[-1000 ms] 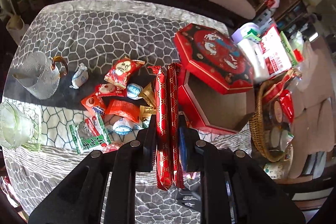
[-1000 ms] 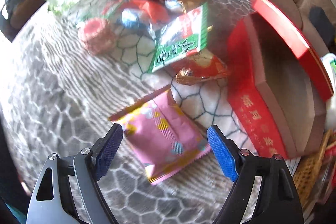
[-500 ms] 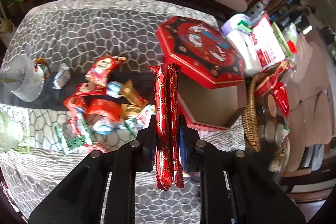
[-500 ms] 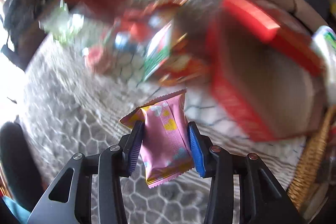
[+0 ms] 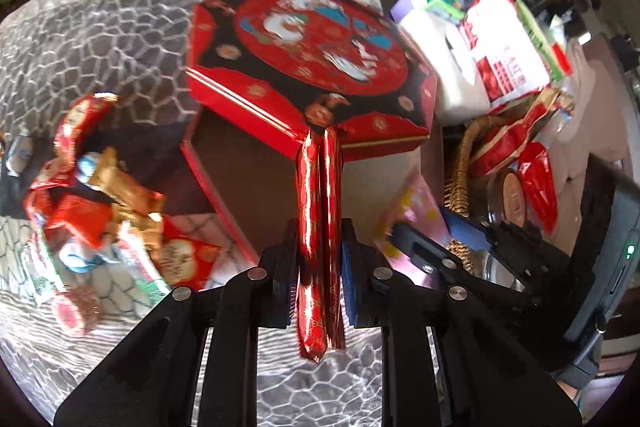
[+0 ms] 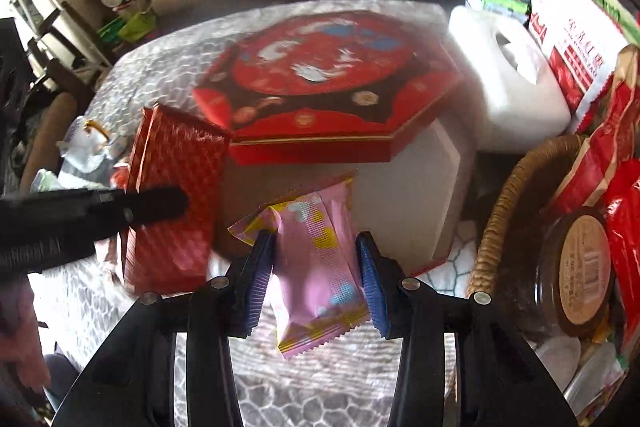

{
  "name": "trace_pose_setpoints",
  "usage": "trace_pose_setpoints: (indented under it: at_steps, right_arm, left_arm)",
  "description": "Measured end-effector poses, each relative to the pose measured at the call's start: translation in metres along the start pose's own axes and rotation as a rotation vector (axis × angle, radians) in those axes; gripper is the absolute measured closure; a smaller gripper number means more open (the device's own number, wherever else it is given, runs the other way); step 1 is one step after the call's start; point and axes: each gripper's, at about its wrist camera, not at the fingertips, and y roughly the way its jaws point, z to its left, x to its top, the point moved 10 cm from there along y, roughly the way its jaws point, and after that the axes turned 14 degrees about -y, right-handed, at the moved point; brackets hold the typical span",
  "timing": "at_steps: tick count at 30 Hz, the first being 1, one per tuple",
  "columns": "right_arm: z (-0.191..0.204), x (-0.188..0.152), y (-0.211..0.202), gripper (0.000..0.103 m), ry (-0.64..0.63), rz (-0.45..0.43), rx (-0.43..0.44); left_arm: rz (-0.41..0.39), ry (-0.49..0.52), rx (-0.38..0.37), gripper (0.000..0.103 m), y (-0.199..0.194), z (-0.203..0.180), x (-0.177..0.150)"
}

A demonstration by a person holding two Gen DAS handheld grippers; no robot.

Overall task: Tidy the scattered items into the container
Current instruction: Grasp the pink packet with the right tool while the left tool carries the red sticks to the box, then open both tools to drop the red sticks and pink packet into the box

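My left gripper (image 5: 318,247) is shut on a red and gold foil snack packet (image 5: 318,187), held edge-on above the open red octagonal box (image 5: 256,183). The same packet shows flat in the right wrist view (image 6: 176,203). My right gripper (image 6: 316,267) is shut on a pink snack packet (image 6: 320,259), held at the box's near edge (image 6: 400,195); the packet also shows in the left wrist view (image 5: 416,215). The box's red lid (image 5: 316,55) leans on the far rim. Several loose snacks (image 5: 96,211) lie on the table left of the box.
A wicker basket (image 6: 504,211) with red bags and a jar stands right of the box. A white tissue pack (image 6: 508,83) and printed bags sit behind it. A glass cup (image 6: 86,143) stands far left. A sofa runs along the back.
My right gripper closed on the pink packet, lifted it off the table and carried it to the box. My left gripper moved right with the red packet, now over the box.
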Motion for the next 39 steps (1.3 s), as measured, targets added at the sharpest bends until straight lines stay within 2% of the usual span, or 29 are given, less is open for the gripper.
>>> trace_pose_setpoints:
  at_steps: [4, 7, 8, 9, 13, 16, 25, 29, 31, 35, 36, 39]
  right_arm:
    - [-0.015, 0.002, 0.012, 0.060, 0.024, 0.010, -0.013]
    - [-0.021, 0.004, 0.020, 0.059, 0.047, 0.006, -0.023]
    - [-0.023, 0.005, 0.024, 0.059, 0.054, 0.009, -0.026]
    - [-0.025, 0.005, 0.026, 0.058, 0.064, 0.009, -0.035]
    - [-0.028, 0.011, 0.026, 0.054, 0.095, -0.019, -0.027]
    - [-0.025, 0.012, 0.023, 0.054, 0.089, -0.034, -0.022]
    - [0.006, 0.018, 0.016, 0.054, 0.026, -0.070, 0.014]
    - [0.037, 0.017, 0.014, 0.053, 0.006, -0.074, 0.127]
    - [0.056, 0.014, 0.015, 0.053, -0.044, -0.064, 0.143]
    - [0.086, 0.008, 0.019, 0.053, -0.162, -0.036, 0.112]
    - [0.088, 0.007, 0.023, 0.050, -0.186, -0.023, 0.076]
    - [0.077, 0.001, 0.034, 0.050, -0.205, 0.025, -0.018]
  left_arm:
    - [-0.013, -0.008, 0.016, 0.085, 0.011, -0.002, 0.005]
    - [-0.032, -0.001, 0.062, 0.083, 0.016, 0.002, 0.013]
    - [-0.041, 0.000, 0.087, 0.082, 0.018, 0.006, 0.015]
    - [-0.050, -0.002, 0.099, 0.075, 0.018, 0.008, 0.018]
    - [-0.068, -0.010, 0.092, 0.069, 0.015, 0.015, 0.026]
    - [-0.082, -0.013, 0.093, 0.068, 0.009, 0.020, 0.031]
    - [-0.099, -0.043, 0.044, 0.064, -0.021, 0.041, 0.035]
    - [-0.111, -0.044, 0.025, 0.059, -0.040, 0.060, 0.029]
    - [-0.114, -0.048, 0.015, 0.059, -0.048, 0.071, 0.026]
    - [-0.136, -0.042, 0.021, 0.058, -0.065, 0.097, 0.019]
    - [-0.139, -0.040, 0.028, 0.057, -0.067, 0.104, 0.016]
    - [-0.133, -0.052, 0.034, 0.056, -0.074, 0.128, 0.008]
